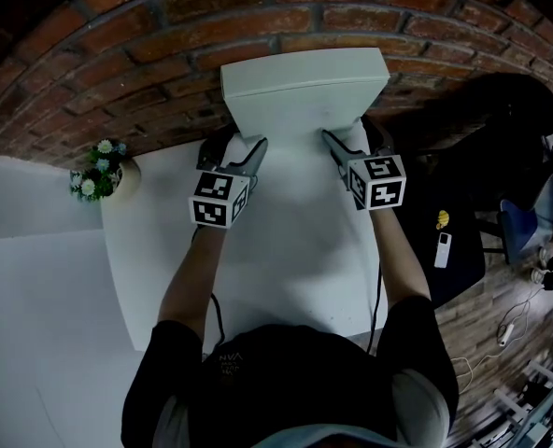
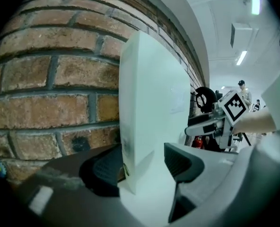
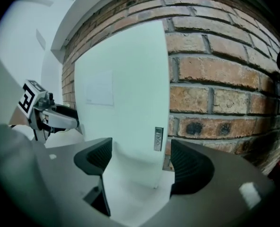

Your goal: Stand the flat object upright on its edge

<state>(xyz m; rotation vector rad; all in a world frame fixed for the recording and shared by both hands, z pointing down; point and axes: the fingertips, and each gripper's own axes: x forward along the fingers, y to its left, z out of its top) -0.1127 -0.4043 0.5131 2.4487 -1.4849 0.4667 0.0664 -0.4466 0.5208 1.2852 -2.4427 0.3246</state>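
Standing upright on its edge at the far edge of the table [image 1: 295,269], the white box [image 1: 304,91] is close against the brick wall [image 1: 164,26]. The left gripper [image 1: 244,147] straddles its lower left corner and the right gripper [image 1: 351,136] its lower right corner, both with jaws spread, not pinching.

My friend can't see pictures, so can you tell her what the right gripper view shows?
A flat white box stands upright on its edge on a white table by a brick wall. Its right-hand edge sits between the open jaws of the right gripper. The left gripper shows at its far side.
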